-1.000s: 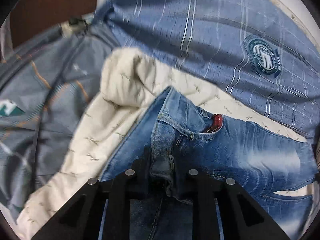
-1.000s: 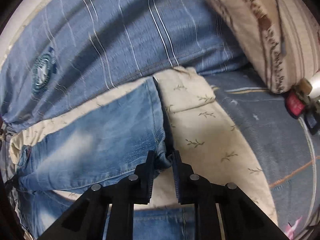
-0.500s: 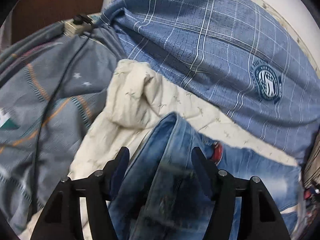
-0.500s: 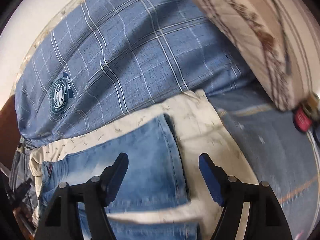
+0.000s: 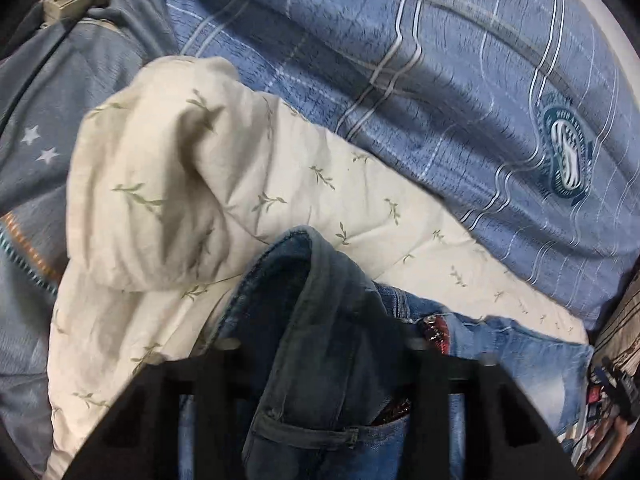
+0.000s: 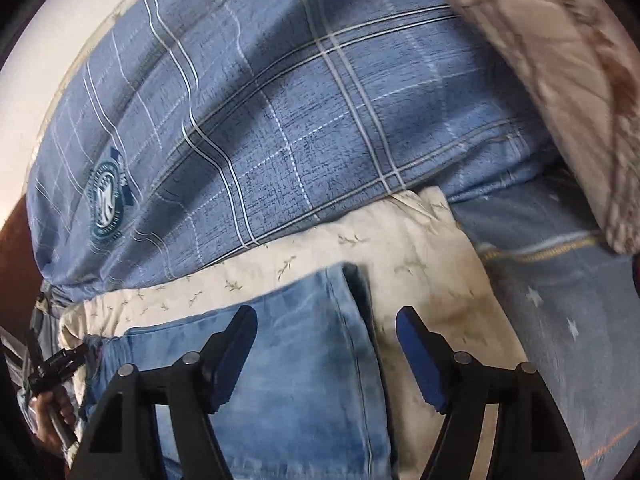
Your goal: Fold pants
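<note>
Because everything here rests on soft bedding, the risks begin with the largest layer: one blue plaid quilt with white stripes and a single round teal crest (image 5: 400, 80) bulks across the far side. One grey-blue bedsheet printed with small stars (image 5: 40, 100) lies to the left. Upon it sits one cream blanket with a green sprig print (image 5: 180, 160), bunched into a hump at its left end.

The one pair of faded blue denim jeans (image 6: 300, 380) lies on that blanket, nearest the cameras. Its leg end is to the right and its waist, with a small red label (image 5: 434, 330), to the left.

There are two grippers. The right gripper (image 6: 326, 316) stands released, its jaws having just narrowed a little. The leg hem lies below the gap and neither pad touches it. The left gripper (image 5: 320, 344) has just been closing, with a raised fold of waistband denim between its jaws. Blur hides the pads, so I cannot tell whether they pinch it.

In my judgement the loose blanket could be caught with the denim and dragged into the fold. A thick waistband could also slip from a shallow pinch, letting the fold fall crooked. With the right end free, the leg may skew if only the left pulls.
</note>
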